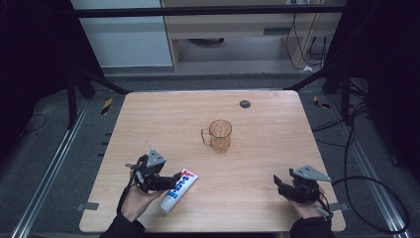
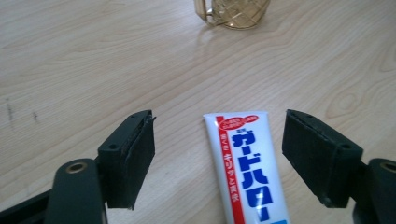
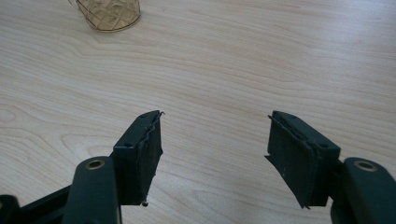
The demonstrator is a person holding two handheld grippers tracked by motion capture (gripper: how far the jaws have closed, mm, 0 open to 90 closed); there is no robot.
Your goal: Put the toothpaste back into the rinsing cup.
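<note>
Toothpaste tube (image 2: 243, 172) is lying flat on the surface (image 1: 257, 163) near its front left, sitting between the spread jaws of the left tool (image 1: 171, 182), which is framing it for a pickup. Closing on the tube looks like the next move. Farther back, a mug (image 1: 220, 135) is standing. Right tool (image 1: 279, 184) is waiting released, grasping nothing.

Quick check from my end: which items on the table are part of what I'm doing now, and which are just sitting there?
In play:
- toothpaste tube, lying flat between the open jaws of the left claw, not yet gripped
- left claw itself

Just lying about:
- amber plastic mug, upright mid-table, untouched
- dark round spot near the table's far edge
- right claw, open over bare wood
</note>
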